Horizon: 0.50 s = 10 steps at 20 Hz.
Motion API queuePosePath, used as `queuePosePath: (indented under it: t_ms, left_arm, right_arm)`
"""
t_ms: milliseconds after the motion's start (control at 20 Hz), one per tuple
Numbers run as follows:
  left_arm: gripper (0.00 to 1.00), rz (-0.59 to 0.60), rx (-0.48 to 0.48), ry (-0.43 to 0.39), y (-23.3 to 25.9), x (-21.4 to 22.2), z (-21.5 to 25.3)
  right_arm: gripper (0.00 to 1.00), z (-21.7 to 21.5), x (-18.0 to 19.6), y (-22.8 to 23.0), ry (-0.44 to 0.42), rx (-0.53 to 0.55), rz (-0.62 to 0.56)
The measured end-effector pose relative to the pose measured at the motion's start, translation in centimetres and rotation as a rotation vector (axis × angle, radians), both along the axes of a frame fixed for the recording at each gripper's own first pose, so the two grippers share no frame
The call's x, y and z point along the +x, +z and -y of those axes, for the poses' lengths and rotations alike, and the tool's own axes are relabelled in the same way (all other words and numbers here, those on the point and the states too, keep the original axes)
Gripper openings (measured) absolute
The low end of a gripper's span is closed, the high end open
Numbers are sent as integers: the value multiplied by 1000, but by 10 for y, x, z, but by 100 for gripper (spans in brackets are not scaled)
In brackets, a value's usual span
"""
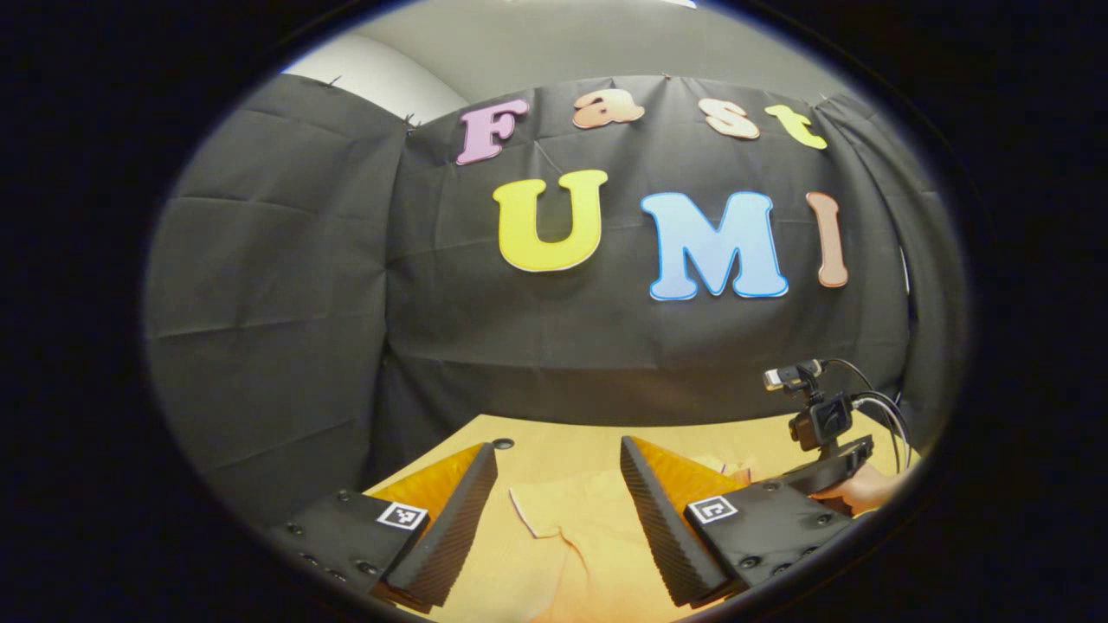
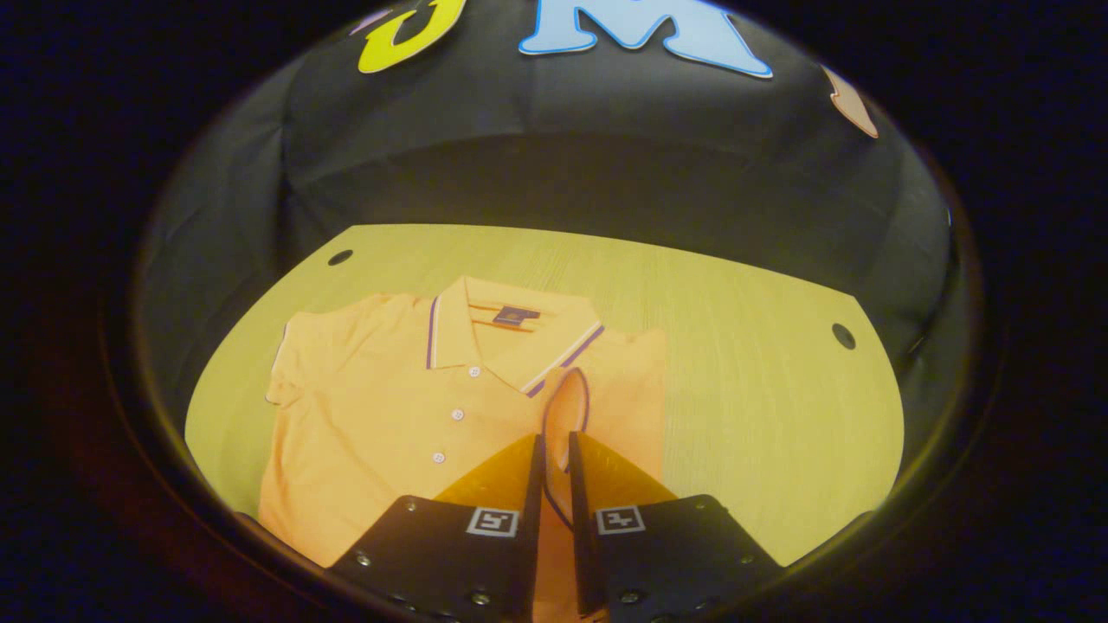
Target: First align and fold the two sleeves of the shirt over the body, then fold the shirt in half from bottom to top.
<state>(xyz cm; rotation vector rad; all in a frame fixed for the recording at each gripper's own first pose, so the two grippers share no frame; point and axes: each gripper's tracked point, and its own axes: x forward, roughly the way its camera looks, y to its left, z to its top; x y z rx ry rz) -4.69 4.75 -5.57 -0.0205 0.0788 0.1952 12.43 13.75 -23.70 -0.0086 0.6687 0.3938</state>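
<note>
Apparently right tongs [image 2: 554,450] pinch sleeve [image 2: 564,411] over shirt [image 2: 389,407].

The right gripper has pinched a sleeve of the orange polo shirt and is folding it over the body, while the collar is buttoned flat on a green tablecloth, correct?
Nearly. The right gripper is shut on the sleeve of the orange polo shirt, lifted over the body, but the shirt lies on a bare light wooden table, not a green tablecloth. The right gripper view shows this.
</note>
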Motion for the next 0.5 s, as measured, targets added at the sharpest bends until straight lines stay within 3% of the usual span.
queuePosePath:
  t_ms: [50,100,150,200,350,400,500]
  left_arm:
    - [96,2,1,-9,0,2,1]
    - [96,5,2,-18,1,5,0]
    - [96,7,3,-27,0,8,0]
    - [96,6,2,-36,-2,10,-1]
    - [95,0,-13,-65,-9,19,-4]
    - [94,-3,-16,-74,-14,22,-6]
    - [92,-6,-22,-93,-23,32,-12]
  right_arm:
    - [22,0,-1,2,3,-4,2]
    - [34,1,-4,2,2,-11,6]
    - [32,0,-7,7,4,-9,11]
    - [44,0,-10,9,5,-8,16]
    - [61,1,-17,24,-1,-6,49]
    - [75,1,-20,30,-9,-8,68]
    - [93,2,-28,46,-24,-3,104]
